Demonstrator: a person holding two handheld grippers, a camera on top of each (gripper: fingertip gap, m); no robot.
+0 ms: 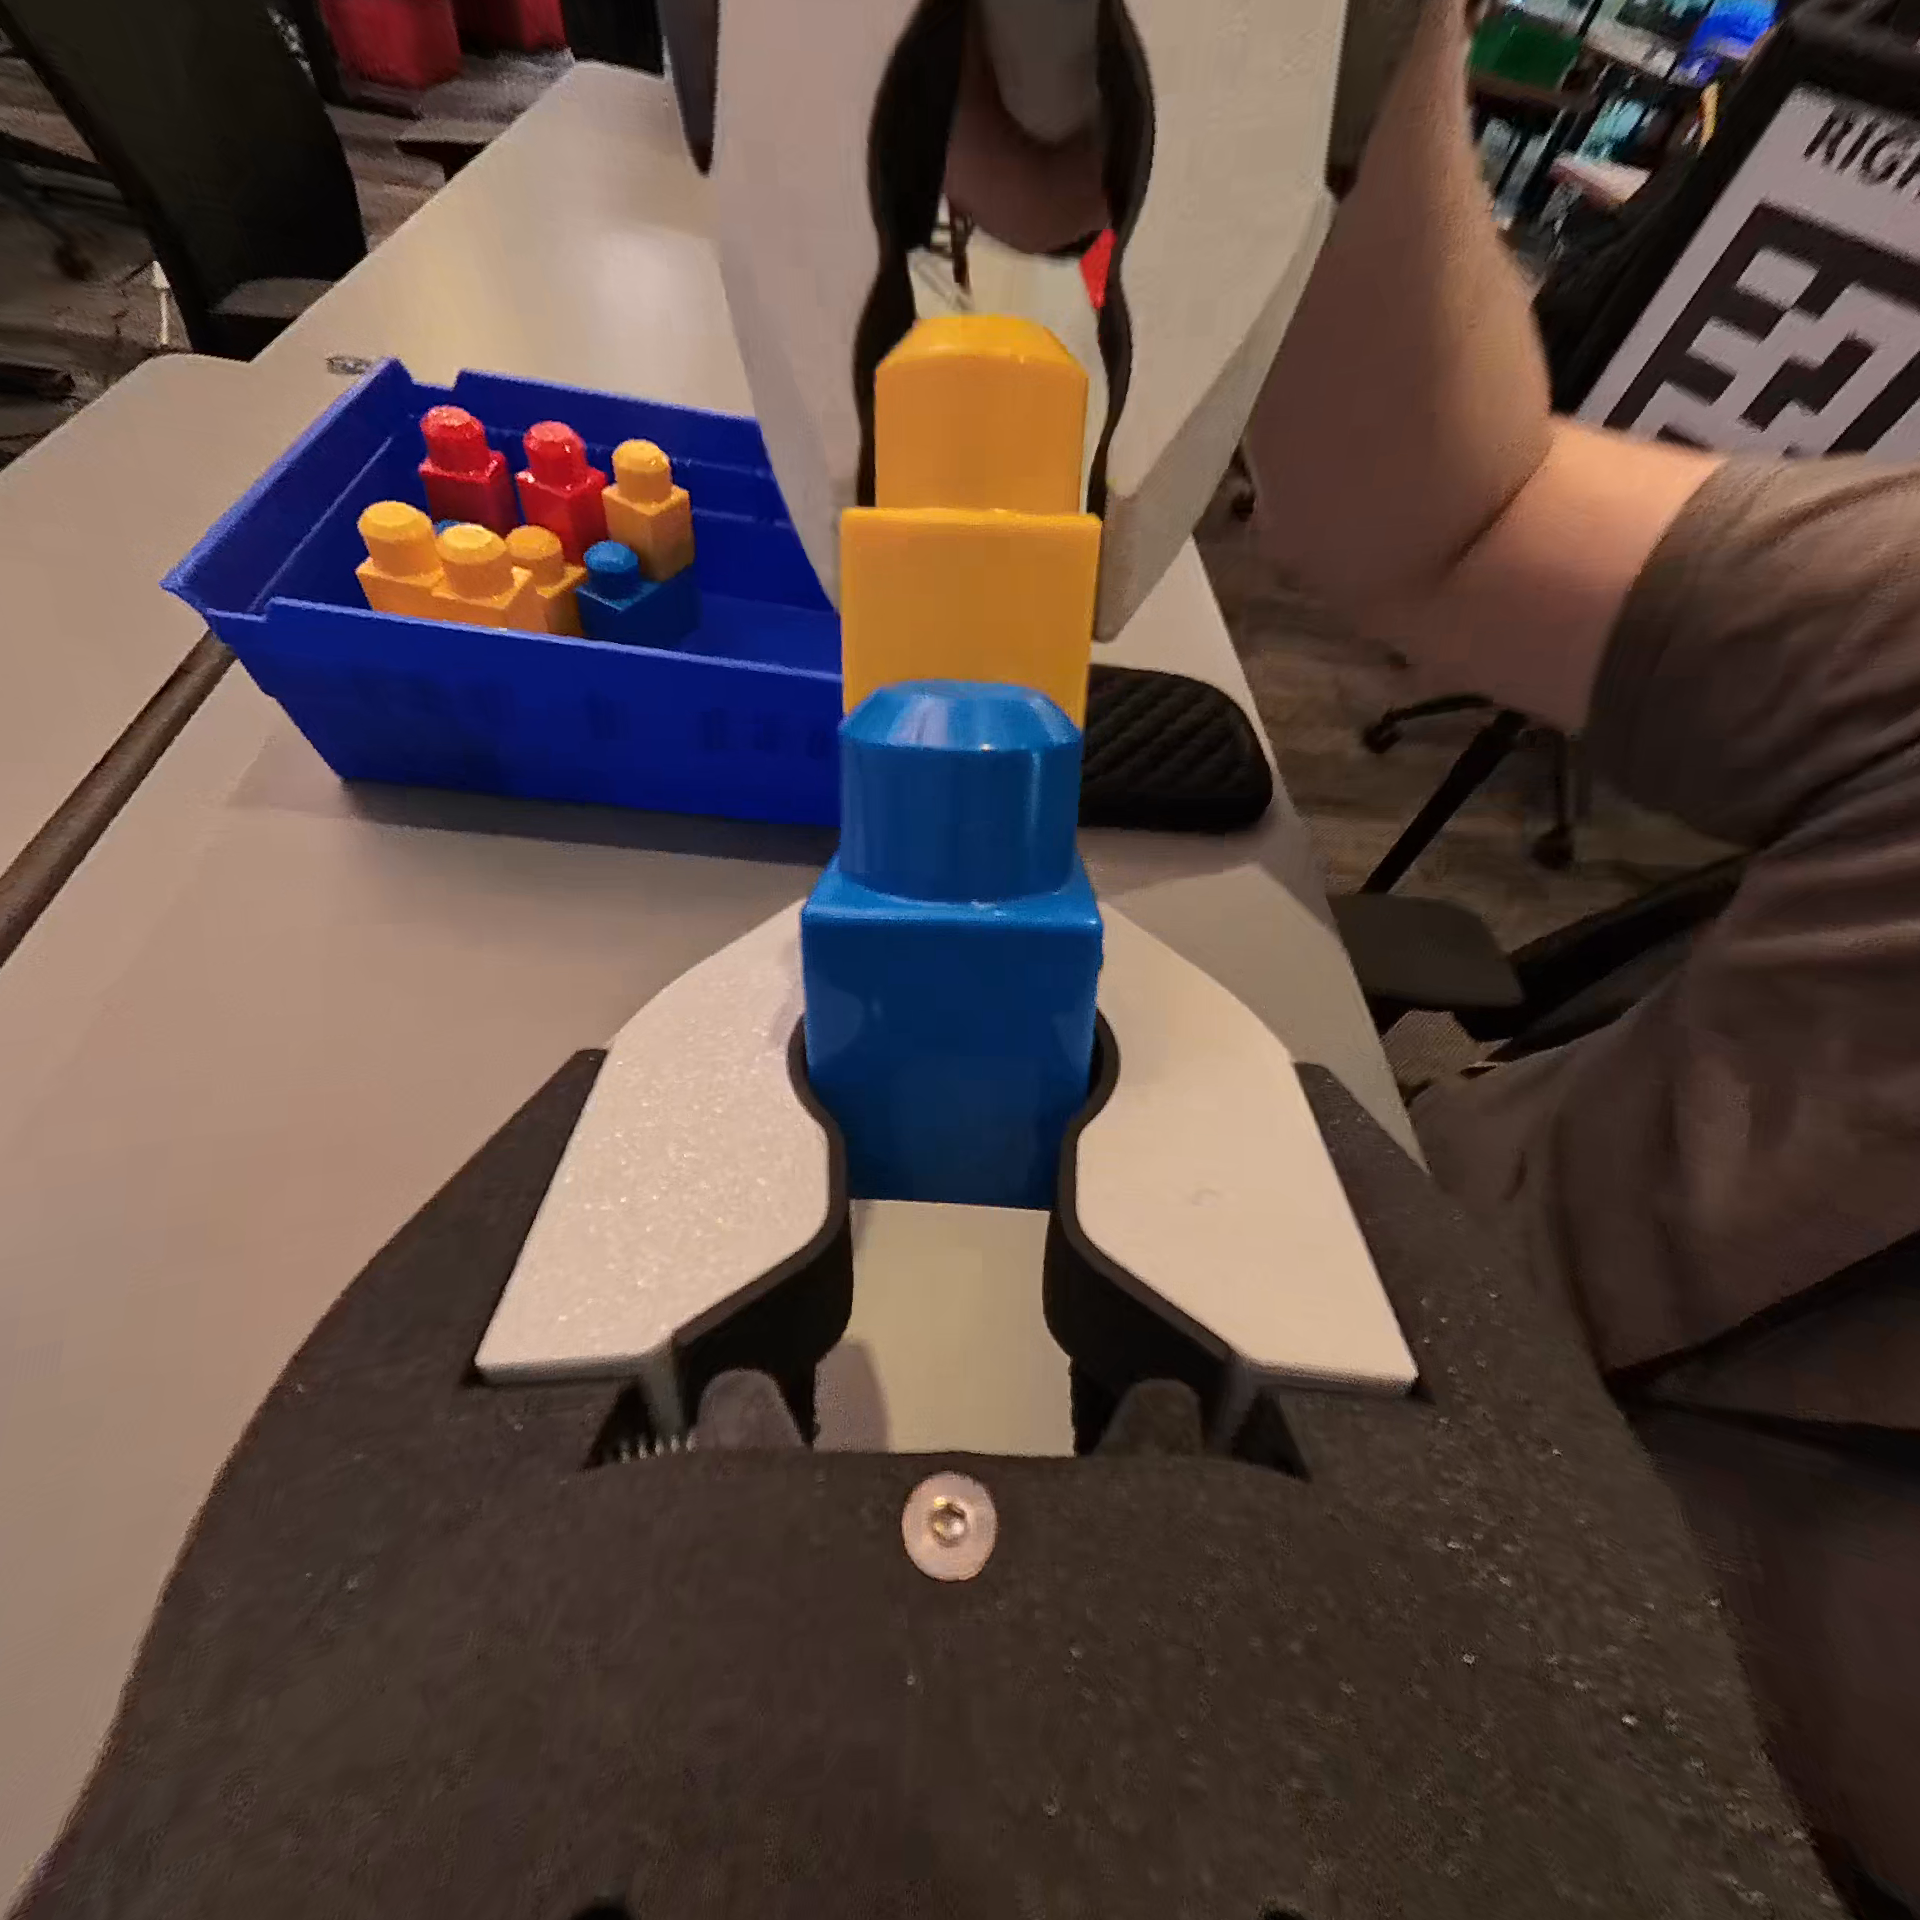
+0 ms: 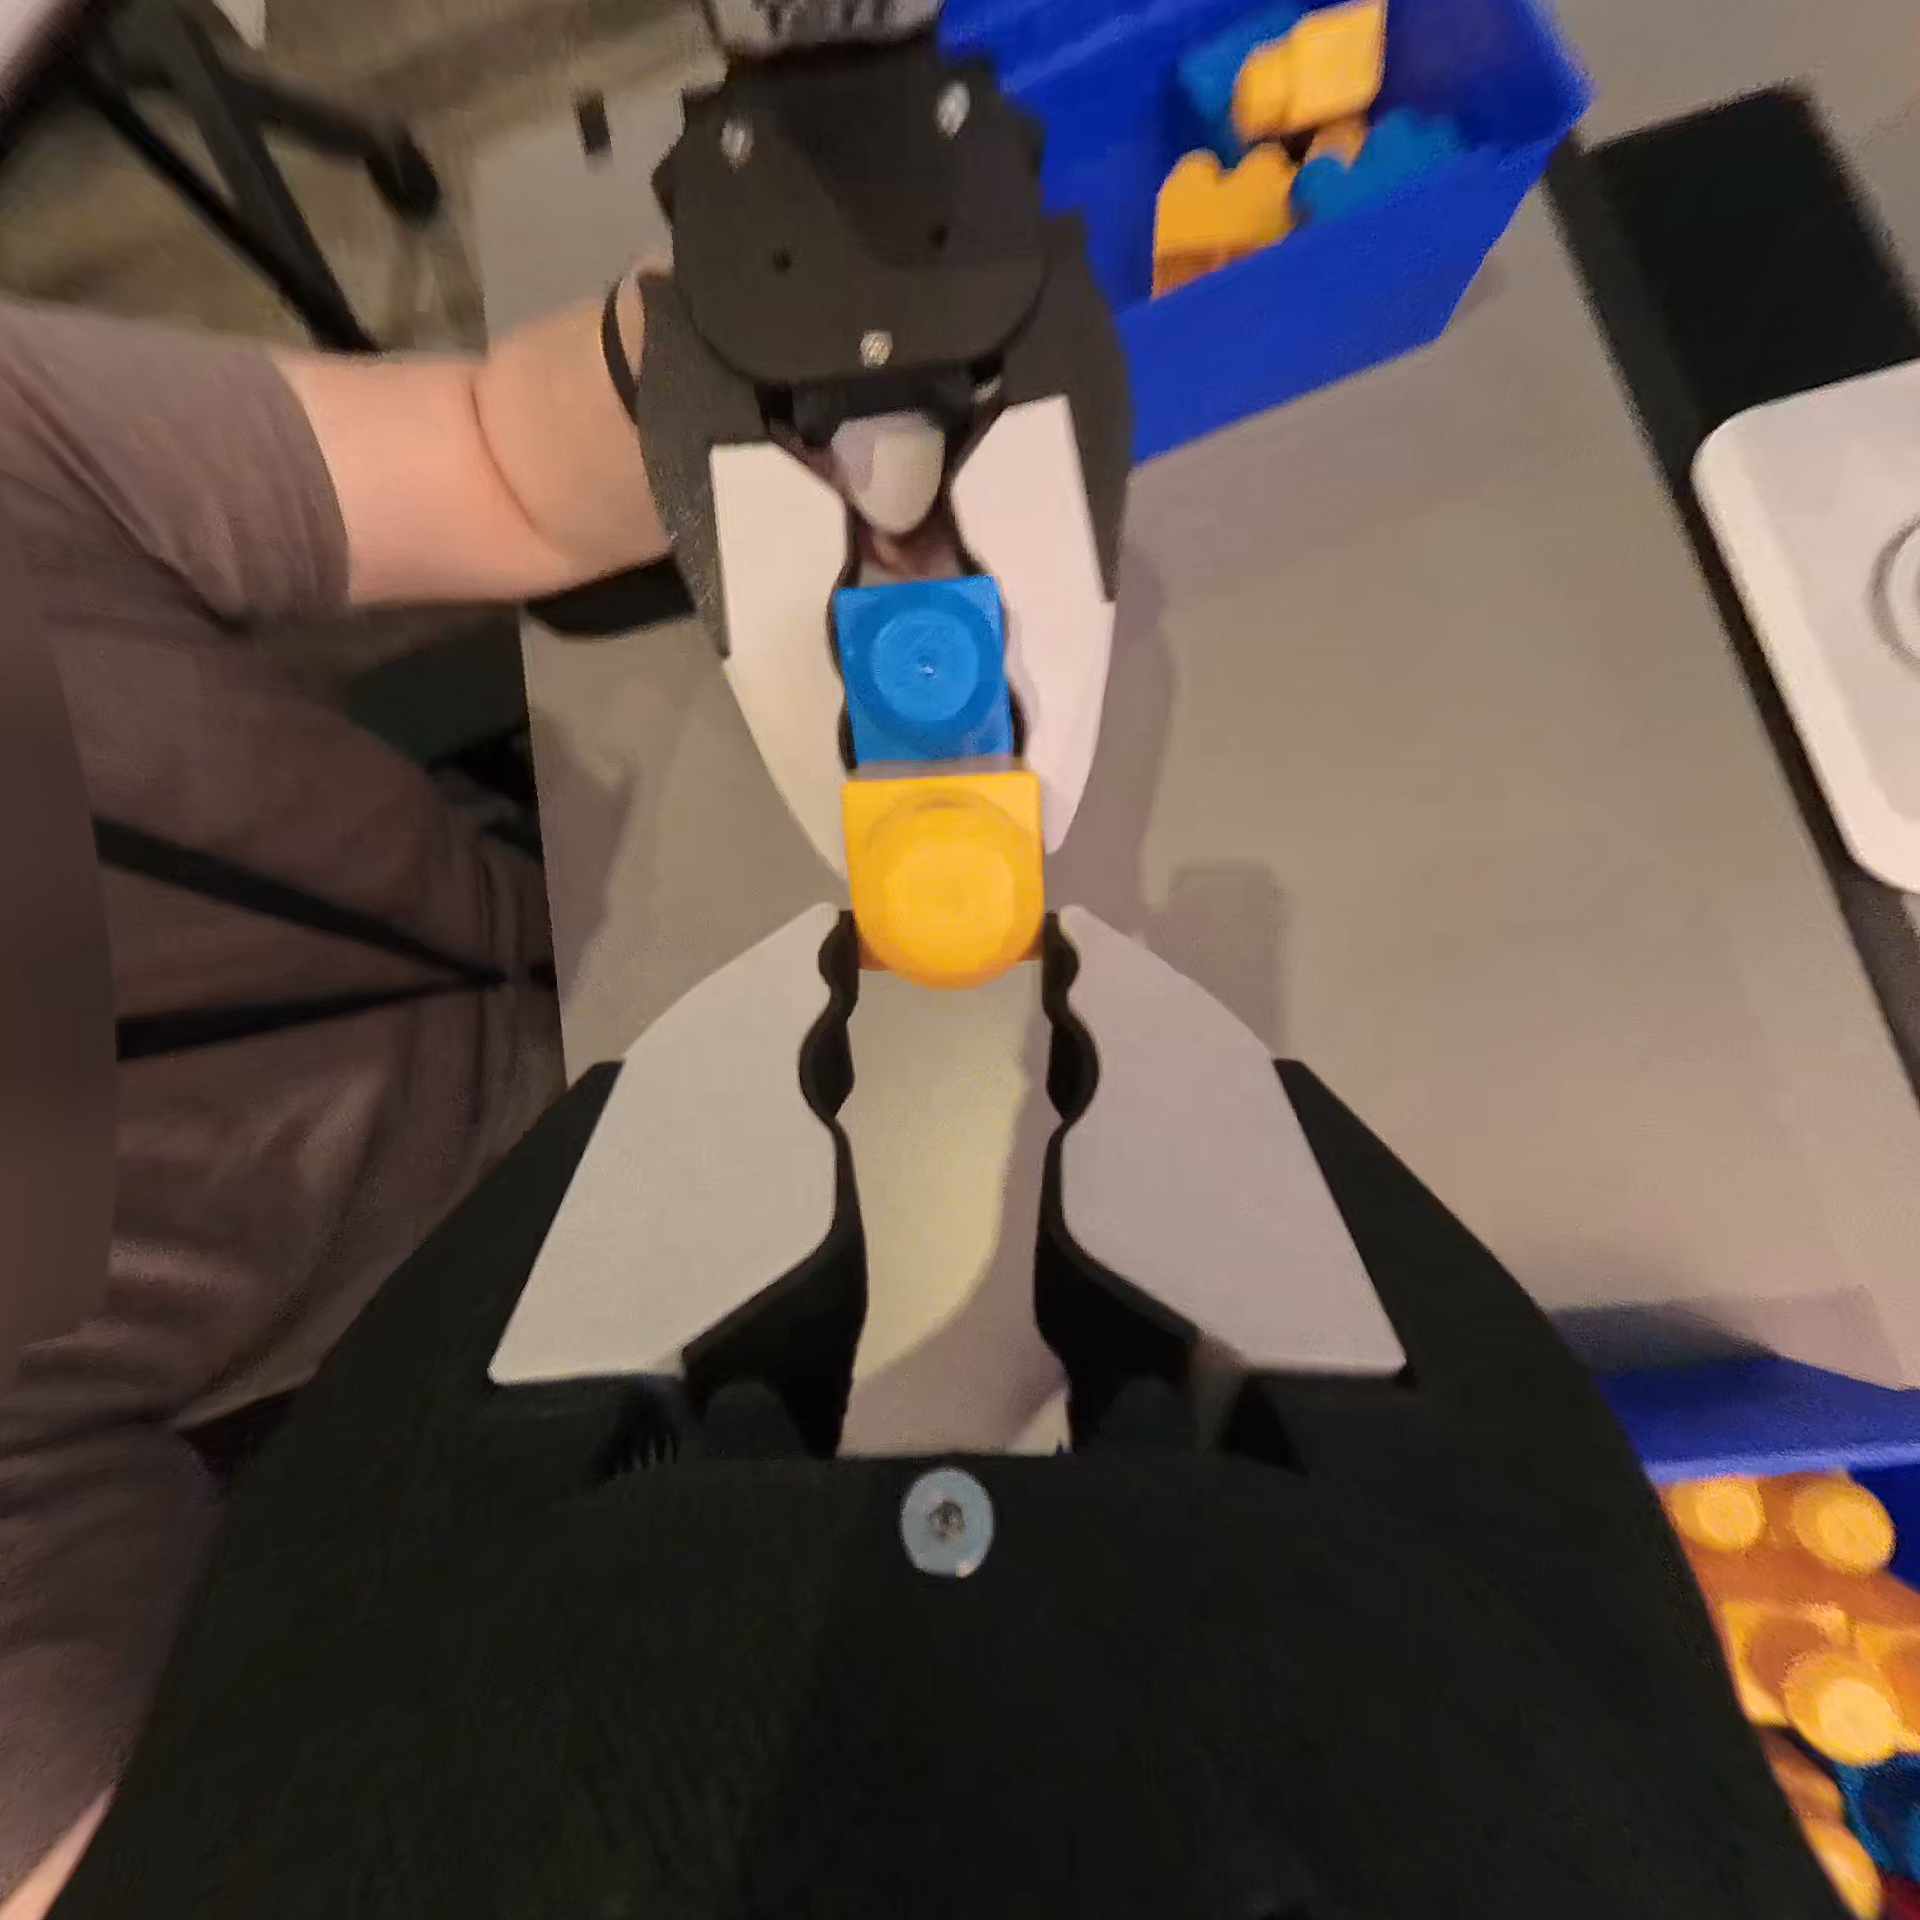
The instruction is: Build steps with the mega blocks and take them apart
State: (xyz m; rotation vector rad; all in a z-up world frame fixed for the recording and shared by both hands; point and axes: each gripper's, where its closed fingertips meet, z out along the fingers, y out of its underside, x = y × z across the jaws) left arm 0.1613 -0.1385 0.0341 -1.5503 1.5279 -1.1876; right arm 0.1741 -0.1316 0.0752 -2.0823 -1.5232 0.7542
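Two grippers are meeting nose to nose over the bench: the left gripper (image 1: 951, 1049) is clamping its fingers on the blue block (image 1: 951, 997), and the right gripper (image 2: 948, 935) is pinching the yellow block (image 2: 940, 883) with its fingertips. Both blocks are sitting side by side, touching. Behind them, a blue bin (image 1: 540, 717) of loose blocks is resting near the bench's far edge.

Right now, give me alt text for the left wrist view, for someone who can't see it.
The left gripper clamps a blue block upright, with a yellow block just beyond it between the right gripper's fingers. A blue bin on the grey table to the left holds red, yellow and blue blocks.
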